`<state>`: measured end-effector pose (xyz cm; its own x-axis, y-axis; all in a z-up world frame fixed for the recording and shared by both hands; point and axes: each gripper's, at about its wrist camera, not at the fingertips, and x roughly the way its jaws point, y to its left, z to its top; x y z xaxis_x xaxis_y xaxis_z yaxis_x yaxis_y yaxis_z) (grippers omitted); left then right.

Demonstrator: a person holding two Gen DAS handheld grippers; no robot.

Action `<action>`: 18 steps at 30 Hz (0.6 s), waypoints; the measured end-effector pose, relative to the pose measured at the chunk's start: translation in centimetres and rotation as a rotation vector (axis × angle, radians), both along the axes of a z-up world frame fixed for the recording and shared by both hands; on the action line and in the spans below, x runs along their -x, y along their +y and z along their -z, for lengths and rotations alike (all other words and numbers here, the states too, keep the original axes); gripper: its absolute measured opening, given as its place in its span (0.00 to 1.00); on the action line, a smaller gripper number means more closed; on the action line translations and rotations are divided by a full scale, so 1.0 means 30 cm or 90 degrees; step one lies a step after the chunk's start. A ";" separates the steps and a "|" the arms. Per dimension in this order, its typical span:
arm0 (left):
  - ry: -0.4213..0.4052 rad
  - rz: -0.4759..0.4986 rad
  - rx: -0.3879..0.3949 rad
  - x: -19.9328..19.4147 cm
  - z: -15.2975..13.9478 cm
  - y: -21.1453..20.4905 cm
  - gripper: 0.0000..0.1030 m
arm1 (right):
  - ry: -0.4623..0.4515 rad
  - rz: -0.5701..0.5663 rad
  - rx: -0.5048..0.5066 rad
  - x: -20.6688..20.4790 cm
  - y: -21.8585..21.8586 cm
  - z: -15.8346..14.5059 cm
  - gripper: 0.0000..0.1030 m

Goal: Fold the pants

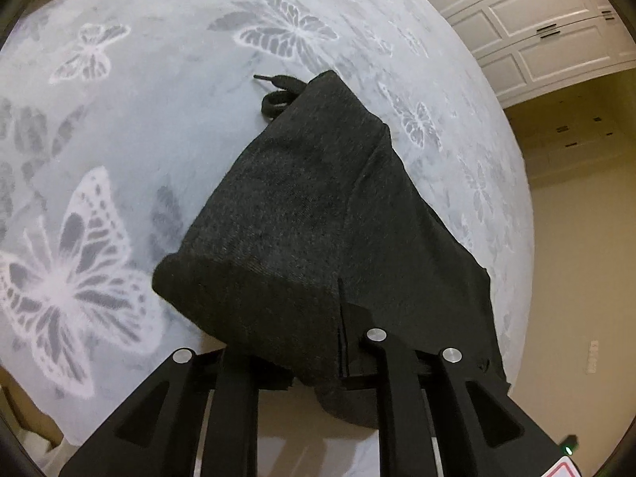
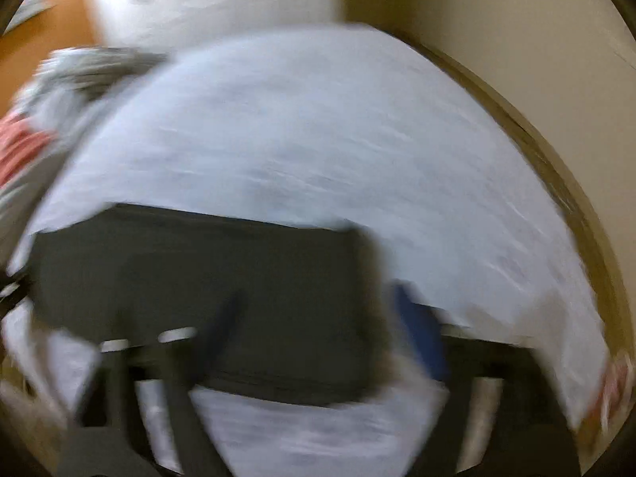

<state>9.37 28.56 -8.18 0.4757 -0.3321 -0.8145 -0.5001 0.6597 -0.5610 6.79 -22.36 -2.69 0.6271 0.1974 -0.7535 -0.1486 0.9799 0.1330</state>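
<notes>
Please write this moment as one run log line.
left gripper: shut on pants | right gripper: open, blurred | blanket: under pants

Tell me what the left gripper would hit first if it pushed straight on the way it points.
The left gripper is already shut on the dark pants. Straight ahead lies more of that fabric, then probably the butterfly blanket beneath; depth is unclear.

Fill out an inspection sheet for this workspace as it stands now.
Surface: pale grey butterfly-print bedspread.
Job's things: dark charcoal knit pants, bunched, one end lifted; black drawstring trailing out.
Clutter: grey and red fabric heap at the bed's edge, blurred.
Grippers: left gripper shut on the pants; right gripper open, fingers blurred, over the pants.
Cables: nothing seen.
Surroundings: white panelled cabinets, beige floor.
</notes>
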 end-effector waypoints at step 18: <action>-0.013 0.011 0.021 0.021 0.016 0.012 0.20 | 0.051 -0.100 -0.173 -0.105 0.248 0.041 0.09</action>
